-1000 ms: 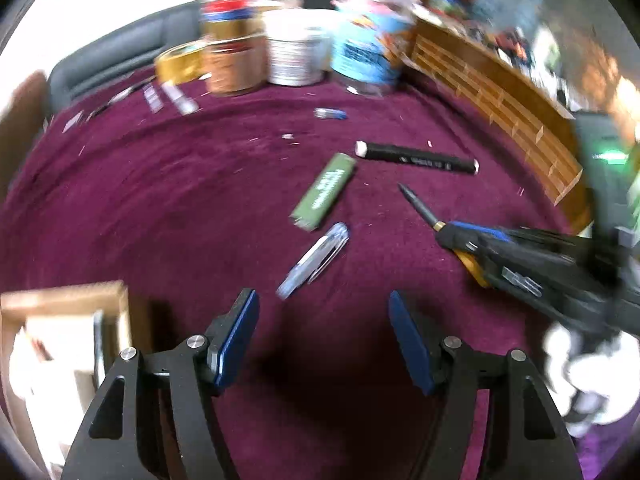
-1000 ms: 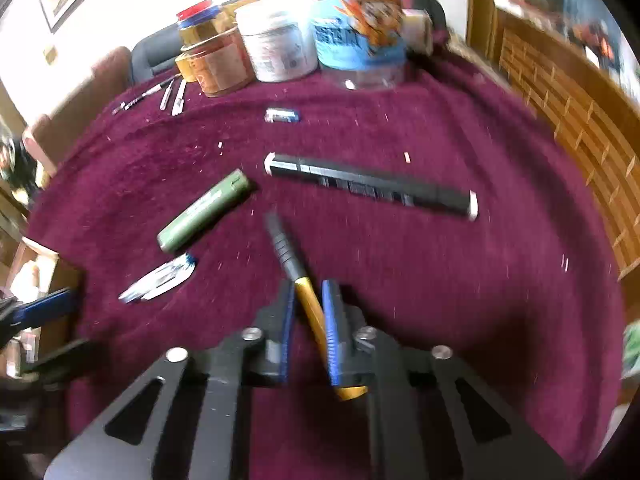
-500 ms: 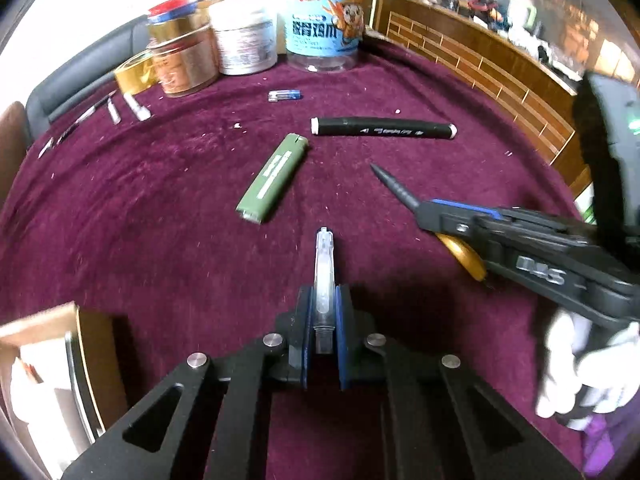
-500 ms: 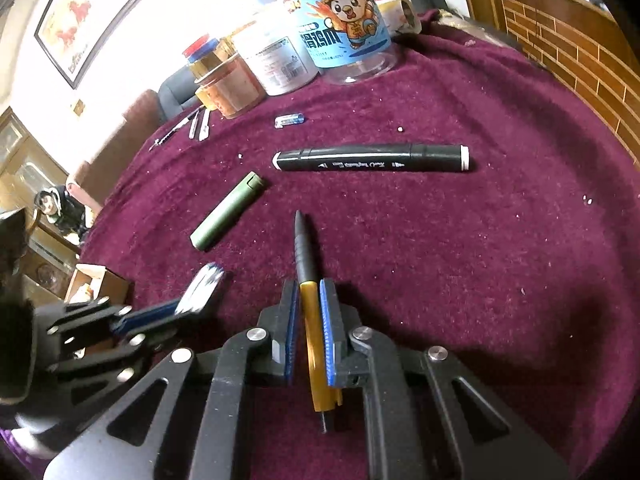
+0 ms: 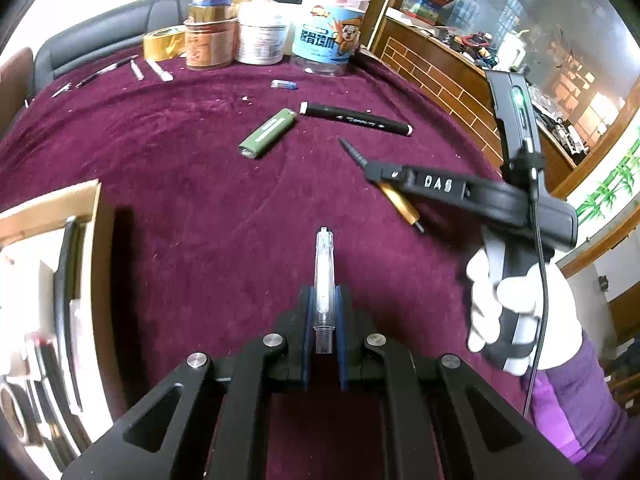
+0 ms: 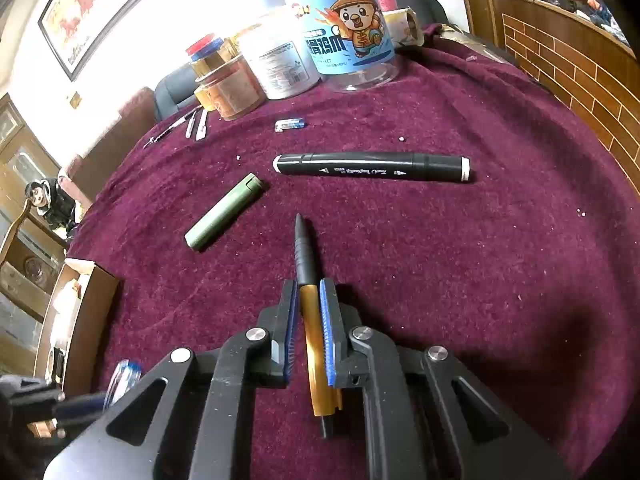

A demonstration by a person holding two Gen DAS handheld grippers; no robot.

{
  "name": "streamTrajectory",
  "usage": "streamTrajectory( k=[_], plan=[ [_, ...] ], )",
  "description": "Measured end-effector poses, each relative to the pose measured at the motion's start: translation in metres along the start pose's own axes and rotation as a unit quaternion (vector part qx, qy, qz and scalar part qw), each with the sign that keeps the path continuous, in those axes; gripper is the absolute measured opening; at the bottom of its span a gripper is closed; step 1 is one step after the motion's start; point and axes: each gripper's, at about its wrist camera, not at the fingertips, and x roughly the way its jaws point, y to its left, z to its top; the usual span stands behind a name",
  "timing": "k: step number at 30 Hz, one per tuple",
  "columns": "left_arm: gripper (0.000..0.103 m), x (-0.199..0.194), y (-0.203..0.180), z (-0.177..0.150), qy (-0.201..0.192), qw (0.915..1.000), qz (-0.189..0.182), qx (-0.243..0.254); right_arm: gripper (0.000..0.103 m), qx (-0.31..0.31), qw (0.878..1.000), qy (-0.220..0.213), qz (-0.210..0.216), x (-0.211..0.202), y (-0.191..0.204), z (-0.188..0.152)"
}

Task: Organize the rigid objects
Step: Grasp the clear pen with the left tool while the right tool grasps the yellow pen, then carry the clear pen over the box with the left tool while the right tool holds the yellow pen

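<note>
Two tongs, both loaded: left gripper clamps a clear pen above the cloth; right gripper clamps a gold pen. Risks, as I judge: slim barrels may pivot or slip from the pads; tongs may collide nearing the box. Marker and lighter lie loose. Box contents are overexposed, its near side cut off.

Behind my maroon-clothed surface I see a framed picture on a bright white wall, a brick-patterned wooden counter beside it.

Open cloth ahead; lighter, marker beyond; box left.
</note>
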Motion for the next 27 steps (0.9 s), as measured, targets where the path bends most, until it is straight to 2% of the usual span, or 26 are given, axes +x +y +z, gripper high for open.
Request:
streamTrajectory(
  k=[6,14,27],
  plan=[
    [0.007,-0.014,-0.003,-0.014,-0.014,0.9982,0.056,0.017,0.008,0.002,1.000,-0.001,0.002,0.000,-0.001,0.000],
    [0.008,-0.027,-0.012,-0.021,-0.035,0.9911,0.117,0.053,0.008,0.001,1.000,-0.001,0.003,0.000,0.000,0.000],
    [0.008,-0.038,-0.015,-0.027,-0.045,0.9887,0.128,0.063,0.008,0.001,1.000,-0.002,0.002,-0.001,0.000,-0.001]
  ],
)
